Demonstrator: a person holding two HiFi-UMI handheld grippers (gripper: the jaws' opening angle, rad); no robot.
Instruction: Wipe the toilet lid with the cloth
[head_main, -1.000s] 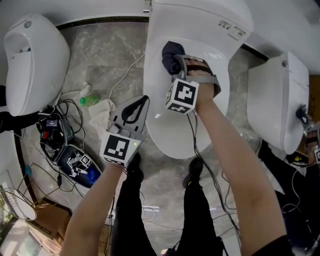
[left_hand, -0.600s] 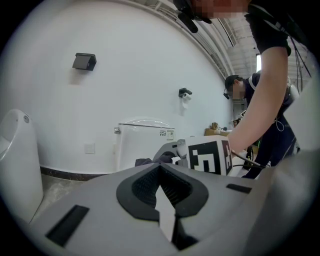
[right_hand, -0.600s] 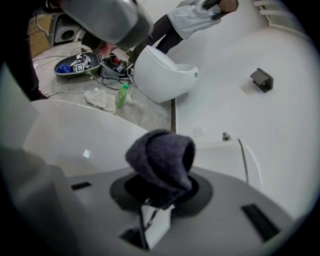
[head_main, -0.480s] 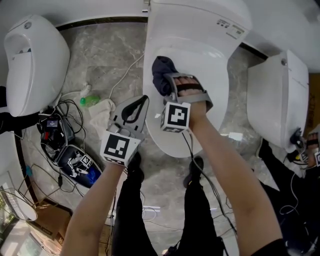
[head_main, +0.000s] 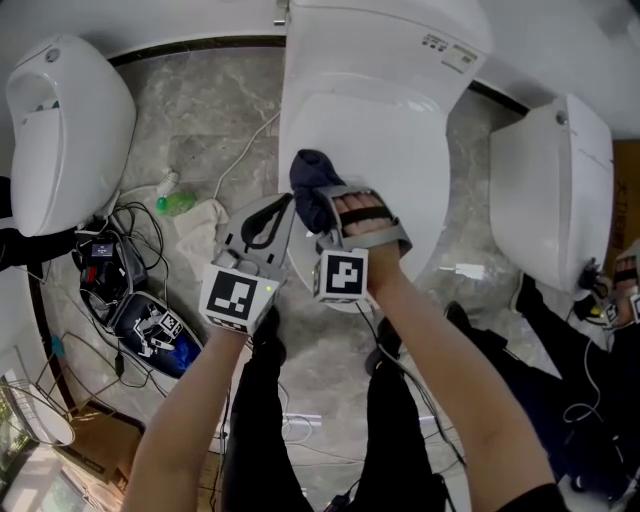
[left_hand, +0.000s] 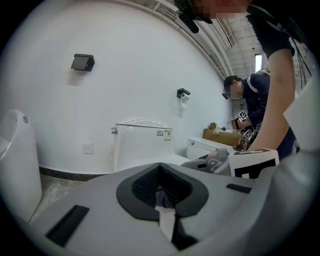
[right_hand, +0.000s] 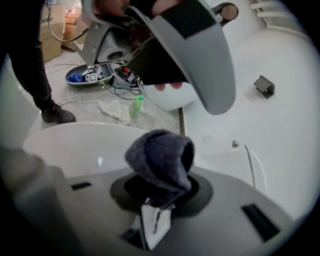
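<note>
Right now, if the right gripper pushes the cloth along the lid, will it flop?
Probably floppy: the cloth bunches and folds over at the right gripper. Likely light, since a pinch holds it. It should slide on the glossy lid.

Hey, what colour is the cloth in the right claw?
Plain dark navy blue. The cloth shows best in the right gripper view, gripped by the right claw.

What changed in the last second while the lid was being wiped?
The right tongs, shut on the dark blue cloth, slid it across the white toilet lid from its far part to its near left edge. Nothing was let go. The left tongs stayed shut beside the lid.
</note>
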